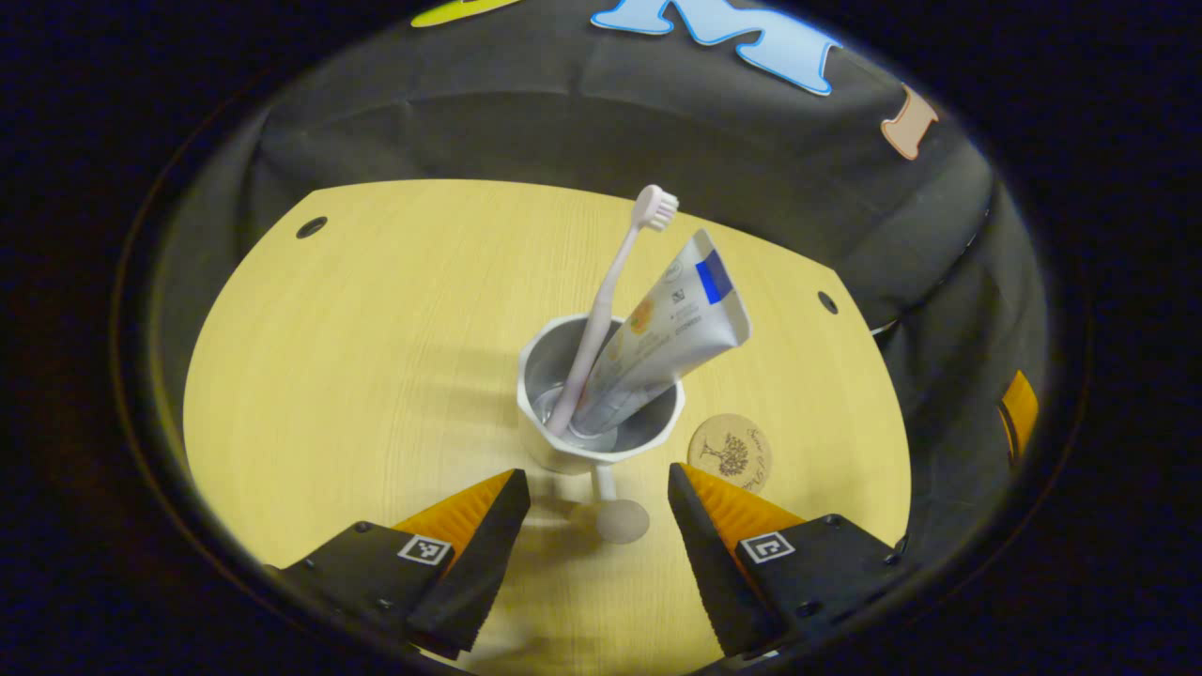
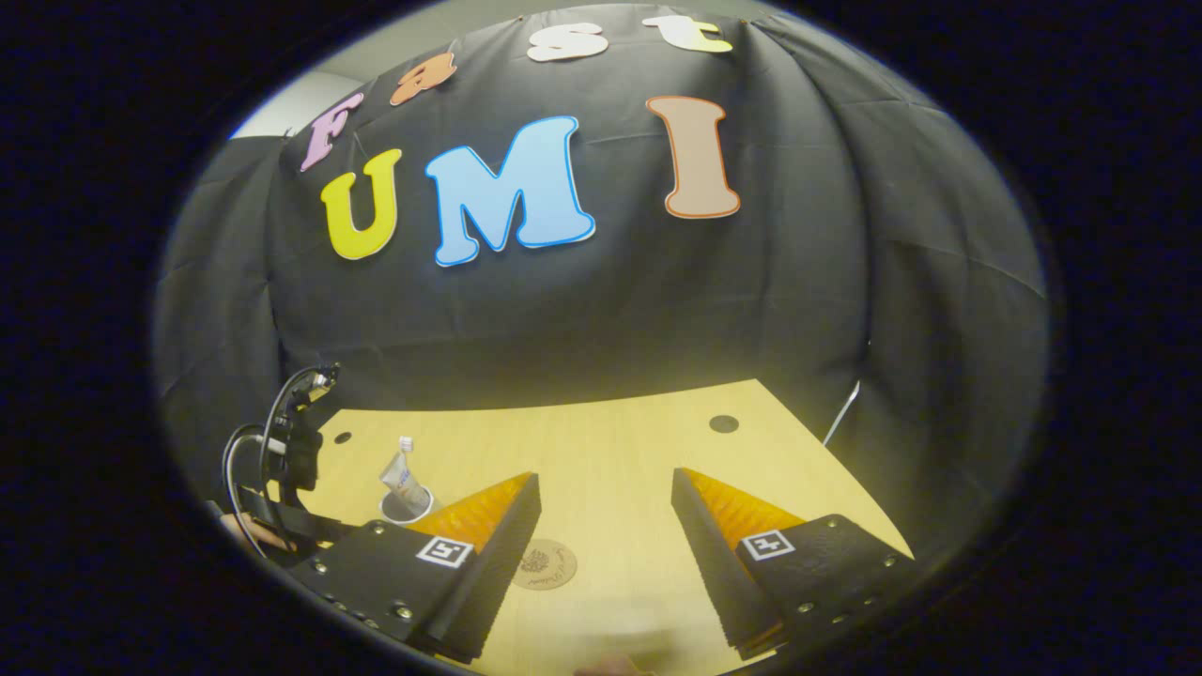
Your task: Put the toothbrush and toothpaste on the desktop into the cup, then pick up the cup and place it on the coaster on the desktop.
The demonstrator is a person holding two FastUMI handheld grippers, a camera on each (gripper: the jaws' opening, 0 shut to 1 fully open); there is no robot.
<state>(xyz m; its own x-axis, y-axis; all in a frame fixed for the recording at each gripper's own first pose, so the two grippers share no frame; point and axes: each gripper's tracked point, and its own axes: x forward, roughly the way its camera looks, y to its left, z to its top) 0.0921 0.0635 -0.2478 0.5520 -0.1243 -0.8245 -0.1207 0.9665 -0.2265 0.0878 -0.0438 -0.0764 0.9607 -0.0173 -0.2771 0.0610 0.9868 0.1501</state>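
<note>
Left gripper (image 1: 599,488) hangs wide open, empty, over the desktop (image 1: 376,376). Just ahead between its fingers is the cup (image 1: 563,451), white with a stemmed foot (image 1: 620,519). It looks rigid, smooth and probably breakable, and top-heavy with its load, so I'd clamp the bowl wall below the rim, not the thin stem. Inside lean the toothbrush (image 1: 610,291) and toothpaste (image 1: 667,329), both tilting away to the right. The coaster (image 1: 730,453) lies just beyond the right finger, close beside the cup. Right gripper (image 2: 606,512) is open too, holding nothing, the coaster just ahead by its left finger, cup farther left.
</note>
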